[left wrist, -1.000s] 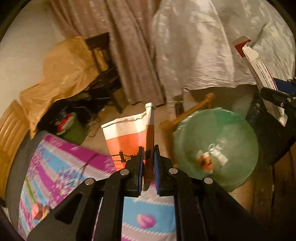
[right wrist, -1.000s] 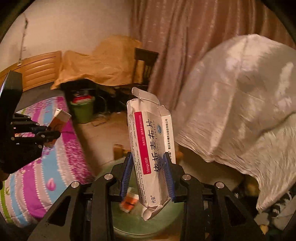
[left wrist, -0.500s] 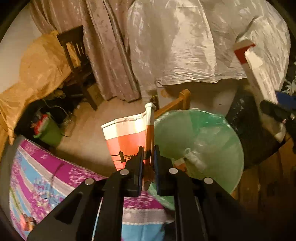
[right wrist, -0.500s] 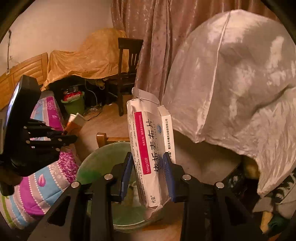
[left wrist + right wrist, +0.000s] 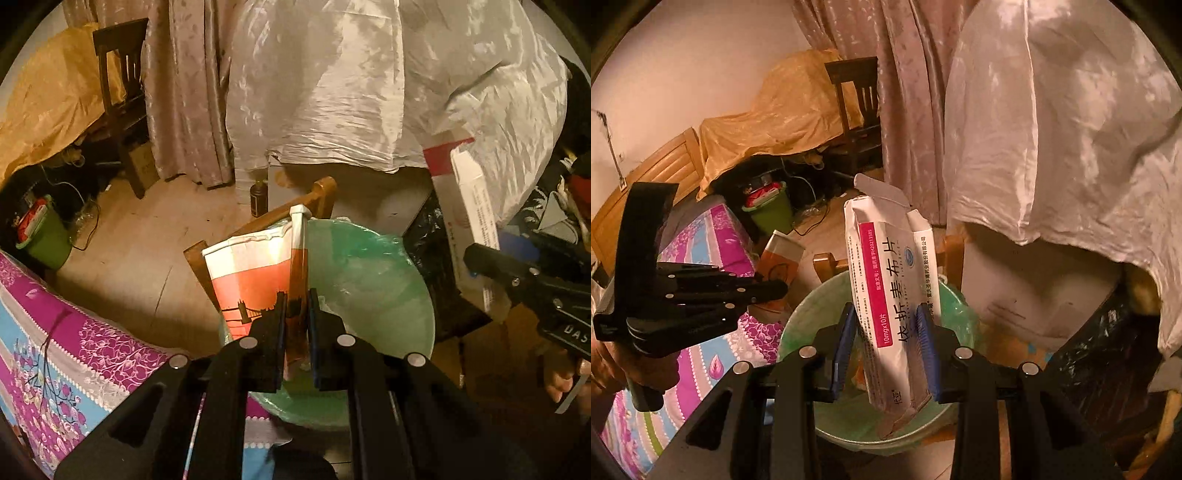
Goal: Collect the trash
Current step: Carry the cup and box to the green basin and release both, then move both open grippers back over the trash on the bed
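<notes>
Each wrist camera sat behind its own fingers and looked steeply down at close range onto the green-lined bin (image 5: pixel 373 280) (image 5: pixel 812 317). Both views shared the bin, the curtain (image 5: pixel 184 92) (image 5: pixel 908 92) and the chair (image 5: pixel 122 92) (image 5: pixel 857 107).

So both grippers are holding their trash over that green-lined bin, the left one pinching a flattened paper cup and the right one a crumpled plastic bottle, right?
Not quite. In the right wrist view the right gripper holds a flattened white medicine box, not a bottle. The left gripper does pinch the flattened paper cup over the green-lined bin.
</notes>
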The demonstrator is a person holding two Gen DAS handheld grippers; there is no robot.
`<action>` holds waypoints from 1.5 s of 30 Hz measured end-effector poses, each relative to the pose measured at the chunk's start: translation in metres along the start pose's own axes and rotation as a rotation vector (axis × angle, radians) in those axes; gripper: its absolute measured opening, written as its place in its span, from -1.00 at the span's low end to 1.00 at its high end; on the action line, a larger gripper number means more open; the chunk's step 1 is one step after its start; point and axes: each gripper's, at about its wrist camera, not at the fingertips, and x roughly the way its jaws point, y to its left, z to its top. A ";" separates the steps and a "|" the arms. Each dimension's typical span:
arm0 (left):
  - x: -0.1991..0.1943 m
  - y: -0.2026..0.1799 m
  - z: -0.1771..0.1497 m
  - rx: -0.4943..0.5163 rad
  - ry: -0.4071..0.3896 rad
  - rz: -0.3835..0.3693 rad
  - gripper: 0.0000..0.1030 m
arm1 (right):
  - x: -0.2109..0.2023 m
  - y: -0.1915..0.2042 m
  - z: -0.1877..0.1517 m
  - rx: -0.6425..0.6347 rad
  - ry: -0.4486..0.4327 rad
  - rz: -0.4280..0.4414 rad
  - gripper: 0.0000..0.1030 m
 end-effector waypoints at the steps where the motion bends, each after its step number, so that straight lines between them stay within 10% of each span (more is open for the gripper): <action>1: 0.000 0.000 0.001 -0.007 0.001 -0.013 -0.82 | 0.001 -0.001 0.001 0.007 0.001 0.007 -0.32; 11: 0.001 0.008 0.006 -0.090 -0.020 -0.155 -0.74 | 0.008 -0.013 0.016 0.059 0.002 0.084 -0.28; 14: 0.003 0.014 0.007 -0.127 -0.019 -0.146 0.30 | 0.012 -0.012 0.020 0.052 -0.002 0.077 0.13; 25: -0.012 0.027 -0.008 -0.111 -0.065 -0.051 0.30 | 0.014 -0.006 0.017 0.065 -0.015 0.064 0.16; 33: -0.061 0.029 -0.039 -0.078 -0.225 0.219 0.32 | 0.000 0.037 0.007 -0.019 -0.117 0.048 0.16; 45: -0.160 0.078 -0.196 -0.214 -0.281 0.657 0.34 | -0.034 0.197 -0.057 -0.303 -0.400 0.084 0.60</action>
